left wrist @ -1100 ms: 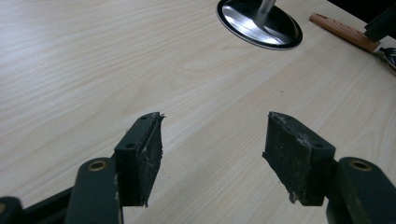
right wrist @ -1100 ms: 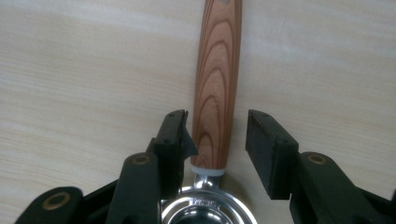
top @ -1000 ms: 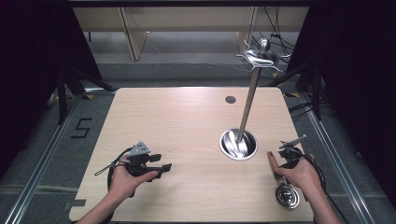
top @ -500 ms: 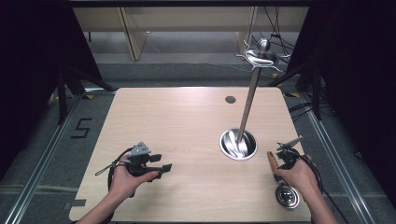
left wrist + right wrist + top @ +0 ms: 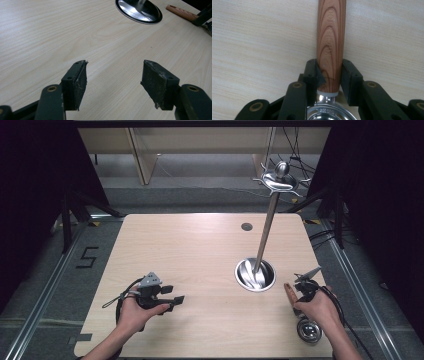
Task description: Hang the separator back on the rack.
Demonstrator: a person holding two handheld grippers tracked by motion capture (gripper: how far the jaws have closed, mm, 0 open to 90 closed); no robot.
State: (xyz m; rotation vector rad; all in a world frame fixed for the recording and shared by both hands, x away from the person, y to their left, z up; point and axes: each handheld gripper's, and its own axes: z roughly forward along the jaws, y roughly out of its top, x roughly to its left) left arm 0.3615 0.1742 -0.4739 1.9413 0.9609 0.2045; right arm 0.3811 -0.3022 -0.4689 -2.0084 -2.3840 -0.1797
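A utensil with a wooden handle (image 5: 331, 37) and a steel bowl (image 5: 329, 113) lies low over the table's front right; in the high view its handle tip (image 5: 289, 291) points away from the person and its bowl (image 5: 309, 330) is near the front edge. My right gripper (image 5: 329, 77) is shut on the handle close to the metal collar, held in a hand (image 5: 315, 307). My left gripper (image 5: 172, 301) rests at the front left, and its jaws stand wide apart over bare wood (image 5: 113, 77) with nothing between them.
A steel stand rises from a round dished base (image 5: 255, 275) just left of the utensil, its pole (image 5: 265, 237) leaning toward hooks at the top (image 5: 279, 180). The base (image 5: 138, 11) shows far off in the left gripper view. A cable hole (image 5: 247, 226) sits near the table's back.
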